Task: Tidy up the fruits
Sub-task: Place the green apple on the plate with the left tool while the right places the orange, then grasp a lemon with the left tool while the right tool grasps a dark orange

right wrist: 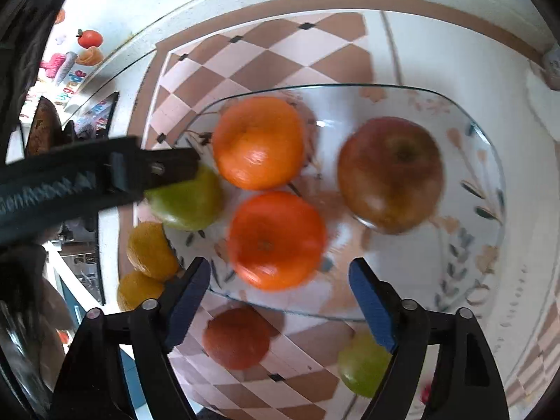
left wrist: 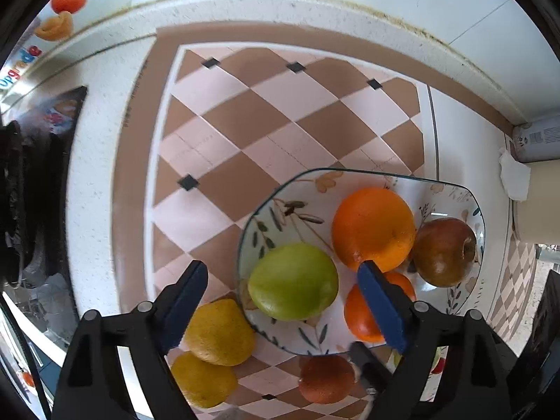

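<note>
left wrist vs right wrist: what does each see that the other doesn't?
Left wrist only: a grey can against the wall at far right, crumpled white tissue beside it.

Right wrist only: a second green fruit on the mat outside the bowl, and the left gripper's body reaching in.

Both: the glass bowl holding two oranges, red apple and green apple; two yellow fruits and a dull orange one outside.

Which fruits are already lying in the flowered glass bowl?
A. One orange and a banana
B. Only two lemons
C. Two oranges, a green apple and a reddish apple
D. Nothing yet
C: inside the bowl lie the upper orange, the lower orange, the green apple and the reddish apple, while the lemons sit outside it.
</note>
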Available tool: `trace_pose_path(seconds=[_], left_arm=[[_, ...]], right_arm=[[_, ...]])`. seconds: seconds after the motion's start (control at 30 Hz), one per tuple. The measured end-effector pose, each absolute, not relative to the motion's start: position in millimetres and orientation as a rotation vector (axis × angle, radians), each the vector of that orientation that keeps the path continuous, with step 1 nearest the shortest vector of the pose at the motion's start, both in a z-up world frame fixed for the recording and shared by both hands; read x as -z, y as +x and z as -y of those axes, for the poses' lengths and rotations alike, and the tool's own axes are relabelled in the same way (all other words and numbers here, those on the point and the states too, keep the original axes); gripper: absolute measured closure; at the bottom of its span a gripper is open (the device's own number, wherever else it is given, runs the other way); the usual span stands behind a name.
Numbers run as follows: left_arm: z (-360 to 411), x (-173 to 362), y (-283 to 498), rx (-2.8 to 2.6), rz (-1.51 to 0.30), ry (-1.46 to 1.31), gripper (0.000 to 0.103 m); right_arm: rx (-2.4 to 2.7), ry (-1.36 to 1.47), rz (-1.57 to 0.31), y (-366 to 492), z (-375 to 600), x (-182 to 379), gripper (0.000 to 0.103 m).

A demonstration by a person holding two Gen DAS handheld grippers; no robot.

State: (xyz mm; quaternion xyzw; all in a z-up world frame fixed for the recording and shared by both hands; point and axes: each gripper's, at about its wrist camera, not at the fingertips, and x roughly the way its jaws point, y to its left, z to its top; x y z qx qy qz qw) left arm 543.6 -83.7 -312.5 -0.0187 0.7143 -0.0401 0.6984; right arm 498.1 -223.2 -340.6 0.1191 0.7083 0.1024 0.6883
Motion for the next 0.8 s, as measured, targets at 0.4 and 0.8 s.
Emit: trace_pose_path(seconds=[0.4,0.8], left_arm=[[61,266,495,0.014,-1.461,0.050,0.015],[59,209,431,0.041,-1.313,0.072,0.015]], right_arm=[[-0.052,0.171,-1.468,458,261,295,0.009],[-0.018,0.165,-1.341,402,270,226,0.009]])
